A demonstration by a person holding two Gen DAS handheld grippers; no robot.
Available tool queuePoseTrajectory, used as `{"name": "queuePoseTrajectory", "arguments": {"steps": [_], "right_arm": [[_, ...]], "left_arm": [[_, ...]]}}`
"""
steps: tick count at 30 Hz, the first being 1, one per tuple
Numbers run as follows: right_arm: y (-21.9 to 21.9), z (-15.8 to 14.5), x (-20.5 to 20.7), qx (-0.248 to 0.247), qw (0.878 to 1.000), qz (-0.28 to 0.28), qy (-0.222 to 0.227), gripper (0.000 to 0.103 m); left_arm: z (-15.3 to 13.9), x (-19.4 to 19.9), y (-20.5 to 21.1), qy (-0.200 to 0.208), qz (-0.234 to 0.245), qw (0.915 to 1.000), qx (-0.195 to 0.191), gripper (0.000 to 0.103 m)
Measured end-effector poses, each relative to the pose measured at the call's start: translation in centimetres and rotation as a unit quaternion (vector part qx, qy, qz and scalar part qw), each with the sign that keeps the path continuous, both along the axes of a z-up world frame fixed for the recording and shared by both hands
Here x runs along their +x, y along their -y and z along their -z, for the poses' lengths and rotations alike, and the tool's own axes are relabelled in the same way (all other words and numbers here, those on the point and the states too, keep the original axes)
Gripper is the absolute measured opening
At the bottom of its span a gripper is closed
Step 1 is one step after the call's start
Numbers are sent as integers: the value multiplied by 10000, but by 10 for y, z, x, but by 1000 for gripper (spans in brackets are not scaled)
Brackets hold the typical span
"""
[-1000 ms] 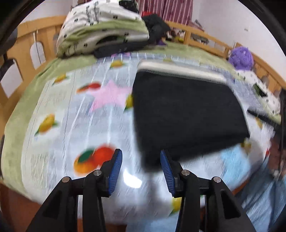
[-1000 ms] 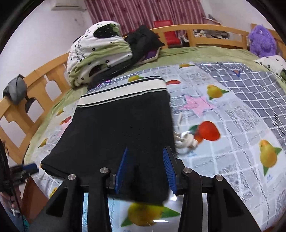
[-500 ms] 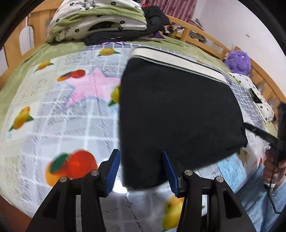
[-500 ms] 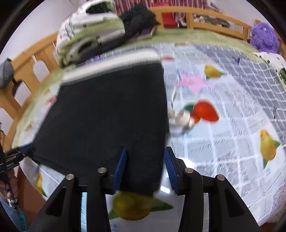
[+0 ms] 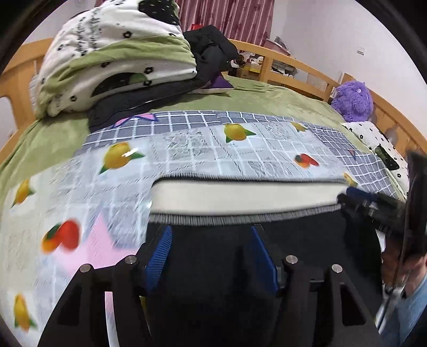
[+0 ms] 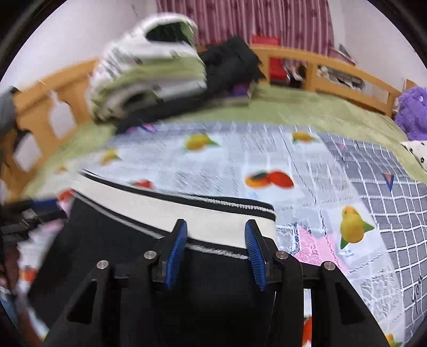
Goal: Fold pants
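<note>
Wood-railed bed [image 5: 291, 64] with fruit-print sheet [image 5: 186, 149]; black pants [image 5: 213, 267] lie under both grippers' parted, empty fingers [image 5: 160, 251]; the left gripper [image 5: 210, 253] has just been opening.

My bed's wooden rail [image 5: 291, 64] curves from nine o'clock round to three. At twelve hang red striped curtains [image 5: 234, 18], white walls [image 5: 320, 34] on either side. A green blanket [image 5: 267, 98] and fruit-print sheet [image 5: 202, 149] cover the mattress below.
</note>
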State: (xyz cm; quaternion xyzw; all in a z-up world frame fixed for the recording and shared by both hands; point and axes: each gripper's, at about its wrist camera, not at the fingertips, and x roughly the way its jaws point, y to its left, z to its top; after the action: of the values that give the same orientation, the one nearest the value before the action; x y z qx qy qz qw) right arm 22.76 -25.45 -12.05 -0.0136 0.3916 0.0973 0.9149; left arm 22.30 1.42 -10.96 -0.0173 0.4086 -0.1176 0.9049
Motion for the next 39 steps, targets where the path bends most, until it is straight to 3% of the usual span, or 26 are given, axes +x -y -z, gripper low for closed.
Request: {"name": "queuePoseTrajectory", "arguments": {"steps": [3,9,16,20,25,27,33,39], "right_arm": [[1,16,5,-65,9998,29,174,44],[6,17,15,78,10000,-4,29,44],[6,8,4,112,9999,-92,64,44],[24,5,-4,600,9982,-3,77,44],[9,18,6,92,9999,46,-13,44],[14,17,8,238,9997,68,-74,44],[32,-4,-19,892,9957,117,-230,43],[21,-5,-84,622,9975,-203,-259,43]], "left_arm": [[29,29,6,-426,-24,9989,201,60],[28,29,5,-342,-25,9994,88,62],[16,20,7,-218,-184,9991,326,62],[28,27,2,-368,-290,9988,167,67],[33,36,5,-494,-300,9982,157,72],[29,34,3,-527,-298,9981,96,72],[10,-25,6,-640,282,9975,-33,71],[12,-100,2,-691,379,9965,277,71]]}}
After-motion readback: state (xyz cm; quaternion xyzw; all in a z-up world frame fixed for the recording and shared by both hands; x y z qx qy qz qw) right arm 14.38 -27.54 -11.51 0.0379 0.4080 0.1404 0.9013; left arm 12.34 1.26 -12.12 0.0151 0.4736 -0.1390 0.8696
